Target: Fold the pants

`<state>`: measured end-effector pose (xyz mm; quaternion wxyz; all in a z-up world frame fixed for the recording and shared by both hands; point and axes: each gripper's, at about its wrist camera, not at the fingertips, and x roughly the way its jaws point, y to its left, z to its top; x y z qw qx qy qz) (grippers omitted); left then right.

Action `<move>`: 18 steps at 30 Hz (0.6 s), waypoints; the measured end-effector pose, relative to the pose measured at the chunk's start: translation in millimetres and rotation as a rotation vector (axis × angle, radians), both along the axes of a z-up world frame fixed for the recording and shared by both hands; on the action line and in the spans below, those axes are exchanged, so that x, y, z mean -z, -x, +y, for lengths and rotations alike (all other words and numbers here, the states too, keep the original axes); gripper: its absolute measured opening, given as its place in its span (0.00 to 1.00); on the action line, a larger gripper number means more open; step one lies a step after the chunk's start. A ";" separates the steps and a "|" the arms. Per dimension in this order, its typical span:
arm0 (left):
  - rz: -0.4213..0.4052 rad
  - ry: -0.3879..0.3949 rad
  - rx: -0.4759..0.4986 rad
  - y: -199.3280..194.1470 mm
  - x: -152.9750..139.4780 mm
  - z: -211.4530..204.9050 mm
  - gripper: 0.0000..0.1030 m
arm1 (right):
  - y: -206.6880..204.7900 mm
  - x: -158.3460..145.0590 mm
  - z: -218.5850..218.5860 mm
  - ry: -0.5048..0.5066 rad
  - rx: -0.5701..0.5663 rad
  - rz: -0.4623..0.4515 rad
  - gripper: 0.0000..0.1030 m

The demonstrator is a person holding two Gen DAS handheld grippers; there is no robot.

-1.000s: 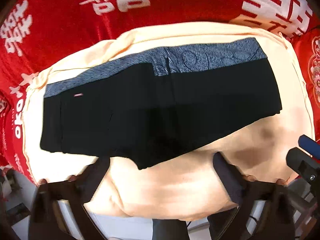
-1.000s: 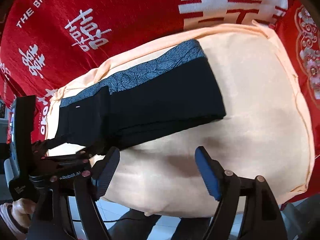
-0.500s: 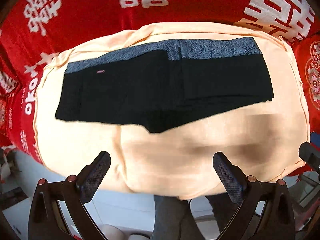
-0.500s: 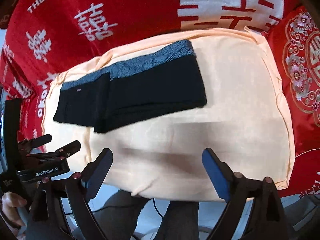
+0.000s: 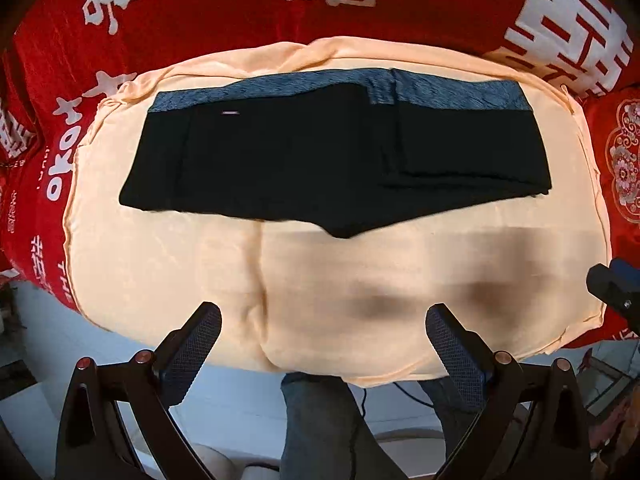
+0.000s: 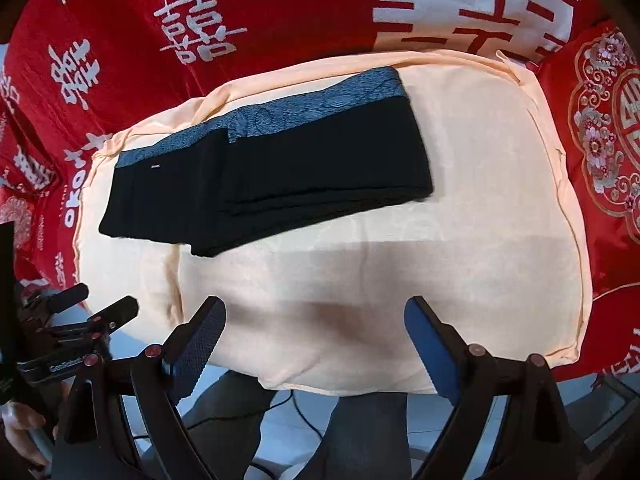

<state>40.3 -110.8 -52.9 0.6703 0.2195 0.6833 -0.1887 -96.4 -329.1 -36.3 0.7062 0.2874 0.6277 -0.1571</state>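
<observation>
The black pants [image 5: 328, 160] with a grey patterned waistband [image 5: 452, 94] lie folded in a flat stack on the far half of a peach cloth [image 5: 320, 280]. They also show in the right wrist view [image 6: 272, 172], folded with the waistband [image 6: 320, 104] along the far edge. My left gripper [image 5: 322, 344] is open and empty, held back over the cloth's near edge. My right gripper [image 6: 316, 340] is open and empty, also at the near edge, apart from the pants.
A red blanket with white characters [image 5: 240, 8] lies under and behind the peach cloth. A red embroidered cushion [image 6: 600, 120] sits at the right. The left gripper shows at the lower left of the right wrist view [image 6: 76, 328]. The person's legs and the floor [image 5: 320, 420] are below.
Both grippers have pulled back and up from the pants toward the near edge of the cloth. The pants lie still in their folded stack.
</observation>
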 end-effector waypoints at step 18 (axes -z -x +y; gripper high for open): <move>-0.006 0.040 -0.058 -123.7 14.3 172.4 1.00 | -86.0 -4.2 137.0 0.051 0.110 0.029 0.90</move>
